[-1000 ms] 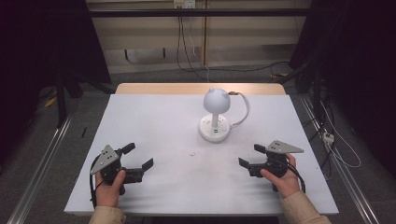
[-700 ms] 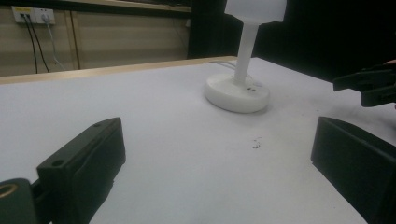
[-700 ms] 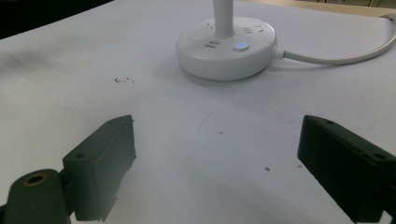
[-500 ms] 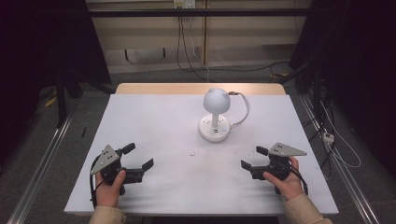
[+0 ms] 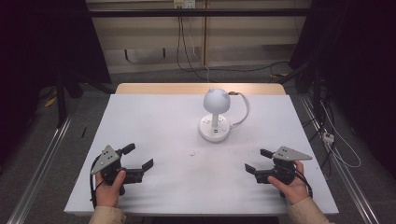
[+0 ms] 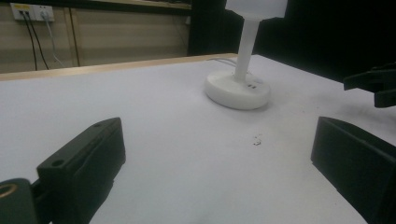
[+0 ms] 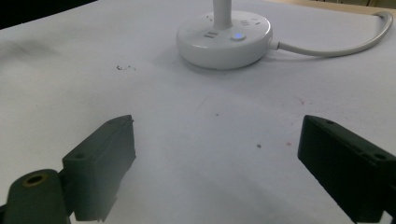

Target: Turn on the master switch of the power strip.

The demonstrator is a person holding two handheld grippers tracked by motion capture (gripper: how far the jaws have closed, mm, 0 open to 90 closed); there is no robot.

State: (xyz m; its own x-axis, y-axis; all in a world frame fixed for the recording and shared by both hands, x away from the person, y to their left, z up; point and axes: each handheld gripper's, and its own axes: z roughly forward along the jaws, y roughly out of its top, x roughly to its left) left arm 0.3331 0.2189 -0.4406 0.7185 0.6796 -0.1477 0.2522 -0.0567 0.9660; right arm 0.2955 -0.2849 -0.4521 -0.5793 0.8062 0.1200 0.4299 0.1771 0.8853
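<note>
A white desk lamp (image 5: 216,100) with a round head stands on its disc base (image 5: 214,129) at the middle back of the white table (image 5: 163,121). My left gripper (image 5: 138,157) rests open near the front left, held in a hand, with nothing between its jaws. At the front right my right gripper (image 5: 257,160) is open too, and nothing is in it. In the left gripper view my left gripper (image 6: 219,140) faces the lamp base (image 6: 237,88). In the right gripper view my right gripper (image 7: 217,140) faces the lamp base (image 7: 224,39), where a small blue light (image 7: 238,35) glows.
A white cable (image 5: 243,109) loops from the lamp base toward the table's back edge. A tiny dark speck (image 5: 191,154) lies on the table between the grippers. Dark curtains and floor cables surround the table. The other gripper (image 6: 373,84) shows at the right of the left gripper view.
My right gripper has shifted slightly to the right and toward the front edge. The left gripper and the lamp have stayed put.
</note>
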